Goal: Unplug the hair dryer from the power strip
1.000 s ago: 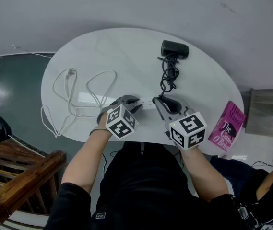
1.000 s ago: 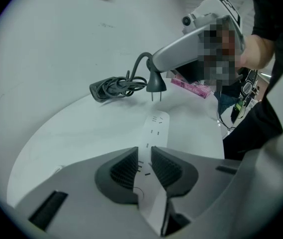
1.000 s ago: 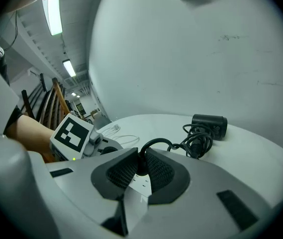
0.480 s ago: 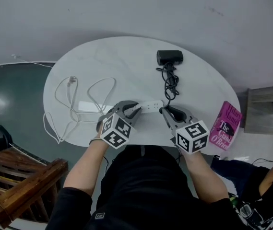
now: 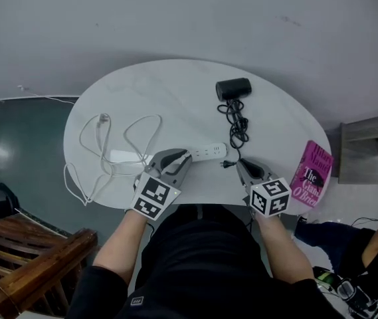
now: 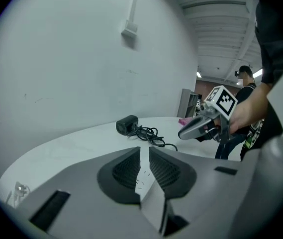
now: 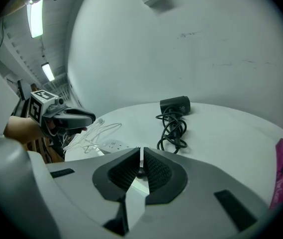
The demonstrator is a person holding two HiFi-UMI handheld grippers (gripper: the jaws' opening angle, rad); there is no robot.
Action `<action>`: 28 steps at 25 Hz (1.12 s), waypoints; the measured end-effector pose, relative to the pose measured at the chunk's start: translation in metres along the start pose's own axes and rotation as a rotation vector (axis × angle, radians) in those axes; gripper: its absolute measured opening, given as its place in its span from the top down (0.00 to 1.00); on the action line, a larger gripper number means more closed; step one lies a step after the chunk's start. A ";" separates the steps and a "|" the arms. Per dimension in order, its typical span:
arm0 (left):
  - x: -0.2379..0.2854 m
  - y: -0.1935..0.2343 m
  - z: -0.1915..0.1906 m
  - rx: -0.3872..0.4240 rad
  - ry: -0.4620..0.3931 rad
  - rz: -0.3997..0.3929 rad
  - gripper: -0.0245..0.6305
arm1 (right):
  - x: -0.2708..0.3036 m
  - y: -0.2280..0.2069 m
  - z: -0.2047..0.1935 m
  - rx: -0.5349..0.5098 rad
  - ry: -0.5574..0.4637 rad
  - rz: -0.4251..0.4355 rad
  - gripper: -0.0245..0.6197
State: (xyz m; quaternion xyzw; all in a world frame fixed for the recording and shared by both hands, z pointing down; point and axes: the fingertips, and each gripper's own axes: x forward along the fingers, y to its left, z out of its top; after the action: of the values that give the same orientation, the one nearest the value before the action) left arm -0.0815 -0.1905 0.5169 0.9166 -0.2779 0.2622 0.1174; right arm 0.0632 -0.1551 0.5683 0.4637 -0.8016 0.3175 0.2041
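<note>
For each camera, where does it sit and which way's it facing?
Head view: on the person's head, facing steeply down at the table; forearms, left gripper, right gripper show.
Left gripper view: rides the left gripper, looks along its jaws, which have just been closing on nothing, toward the hair dryer; right gripper shows.
Right gripper view: along its jaws, shut on the plug, toward the hair dryer; left gripper shows.
Both gripper views share hair dryer and cord.

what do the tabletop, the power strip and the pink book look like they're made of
tabletop: white stone or stone-look laminate, semi-gloss, going by the faint grey veins and soft sheen. power strip: likely smooth white moulded plastic, with crisp edges and socket holes. book: paper with a printed pink cover; gloss unclear.
</note>
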 end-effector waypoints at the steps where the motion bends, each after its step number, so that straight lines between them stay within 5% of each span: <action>1: -0.003 0.000 0.002 -0.014 -0.015 -0.002 0.87 | -0.001 -0.001 -0.002 0.002 0.000 -0.007 0.89; 15: -0.042 0.001 0.026 -0.073 -0.156 0.003 0.89 | -0.022 0.011 0.017 0.014 -0.087 -0.055 0.89; 28: -0.103 0.007 0.079 0.028 -0.295 0.073 0.89 | -0.069 0.040 0.081 -0.022 -0.272 -0.097 0.89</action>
State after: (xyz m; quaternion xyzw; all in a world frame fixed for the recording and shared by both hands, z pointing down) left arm -0.1253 -0.1788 0.3952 0.9360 -0.3219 0.1325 0.0530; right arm 0.0597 -0.1543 0.4550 0.5384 -0.8019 0.2326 0.1138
